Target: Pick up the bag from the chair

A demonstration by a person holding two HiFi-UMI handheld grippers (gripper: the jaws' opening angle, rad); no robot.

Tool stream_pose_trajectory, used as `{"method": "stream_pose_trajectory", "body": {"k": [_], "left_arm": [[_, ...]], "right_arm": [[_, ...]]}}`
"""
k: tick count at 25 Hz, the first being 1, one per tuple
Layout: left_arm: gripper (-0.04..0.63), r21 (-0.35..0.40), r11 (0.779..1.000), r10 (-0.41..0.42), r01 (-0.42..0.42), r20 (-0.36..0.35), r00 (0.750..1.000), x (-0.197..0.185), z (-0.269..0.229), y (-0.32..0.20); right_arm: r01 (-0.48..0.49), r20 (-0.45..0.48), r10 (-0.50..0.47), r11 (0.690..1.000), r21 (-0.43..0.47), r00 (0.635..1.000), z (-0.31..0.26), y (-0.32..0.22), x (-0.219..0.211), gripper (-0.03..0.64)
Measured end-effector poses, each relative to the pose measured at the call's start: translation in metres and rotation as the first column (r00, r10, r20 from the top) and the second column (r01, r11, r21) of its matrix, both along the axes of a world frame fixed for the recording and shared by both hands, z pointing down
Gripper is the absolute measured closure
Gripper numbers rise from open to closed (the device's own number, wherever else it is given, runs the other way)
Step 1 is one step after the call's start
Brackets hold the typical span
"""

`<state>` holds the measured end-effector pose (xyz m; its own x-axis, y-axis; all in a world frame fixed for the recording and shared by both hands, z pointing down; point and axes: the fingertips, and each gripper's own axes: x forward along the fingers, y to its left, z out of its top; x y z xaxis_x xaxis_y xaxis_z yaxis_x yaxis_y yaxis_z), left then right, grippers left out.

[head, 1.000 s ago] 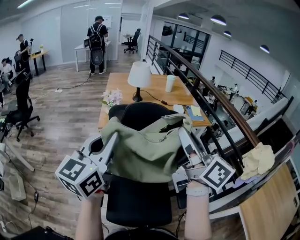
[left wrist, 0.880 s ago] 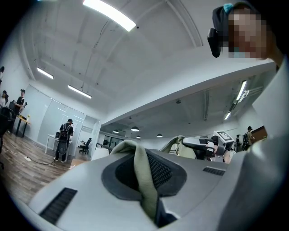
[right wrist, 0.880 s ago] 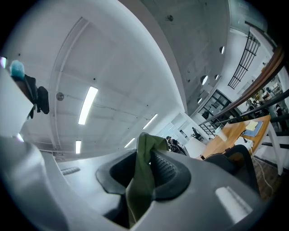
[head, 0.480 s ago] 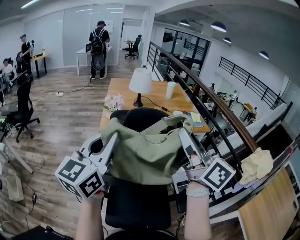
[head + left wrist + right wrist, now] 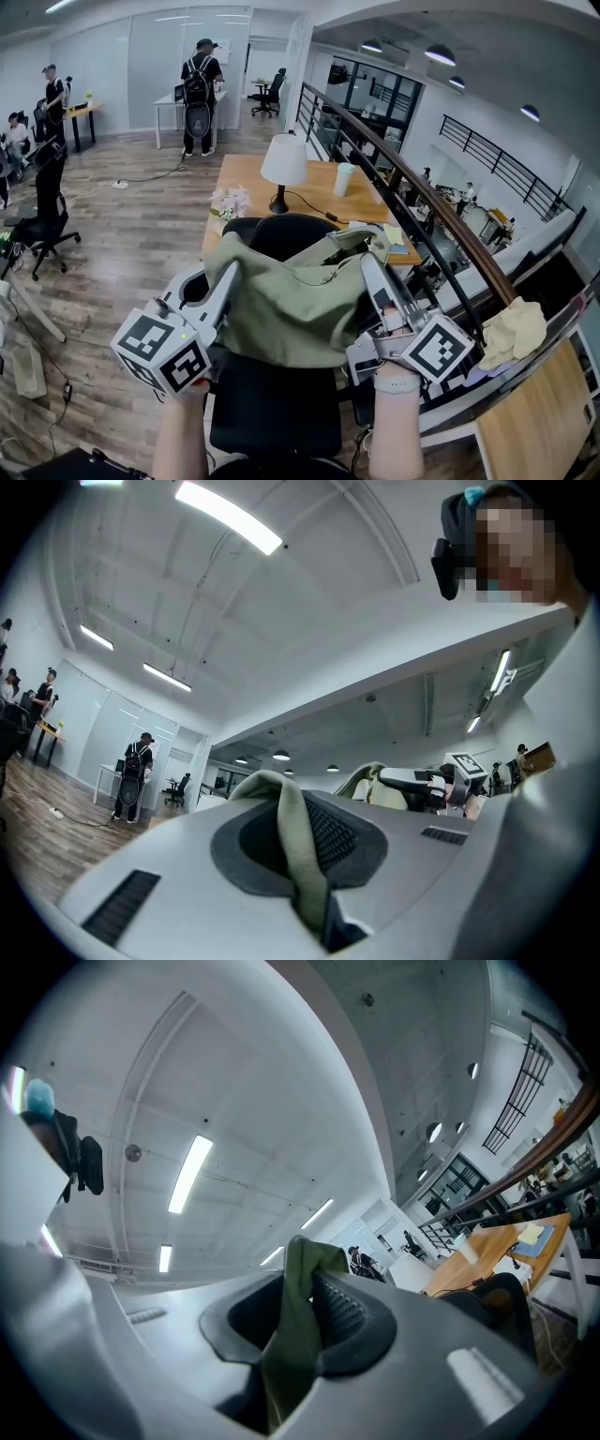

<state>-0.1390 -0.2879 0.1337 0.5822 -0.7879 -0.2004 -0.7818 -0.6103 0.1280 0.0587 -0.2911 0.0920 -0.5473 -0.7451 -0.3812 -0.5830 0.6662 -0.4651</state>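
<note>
The scene is a large open office with a wooden floor [image 5: 141, 234], and a dark railing [image 5: 422, 202] runs from 12 o'clock down to 4 o'clock. At 12 o'clock from the person stands a wooden desk [image 5: 309, 187]. Just before it is the black office chair [image 5: 272, 412], whose seat is at 6 o'clock in the head view. The olive-green bag [image 5: 291, 309] hangs in the centre, in front of the chair's backrest and over the seat. It is stretched between the two grippers with its mouth open upward. Its bottom edge seems to be off the seat, but I cannot tell this for sure. The left gripper [image 5: 230, 272] holds the bag's rim at 9 o'clock of the bag, and its jaws are almost together on a thin fold of cloth. The right gripper [image 5: 367, 267] holds the rim at 3 o'clock, with the jaws narrow and pressed on a thicker bunch of the same cloth. Compared with one second ago, nearly nothing has changed: the bag, both grips and both hands stay where they were. I judge that the picking up is practically done and the bag is only kept steady. On the desk are a white table lamp [image 5: 284, 161] and a cup [image 5: 344, 178], and smaller still are some flowers [image 5: 228, 200] at its 9 o'clock edge.
</note>
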Motion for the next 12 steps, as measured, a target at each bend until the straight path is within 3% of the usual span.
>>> {"method": "stream_pose_trajectory", "body": {"k": [12], "left_arm": [[0.578, -0.014, 1.0, 0.005, -0.005, -0.003, 1.0, 0.0012, 0.0013, 0.0003]], "right_arm": [[0.004, -0.005, -0.004, 1.0, -0.002, 1.0, -0.0001, 0.0009, -0.0002, 0.522]]}}
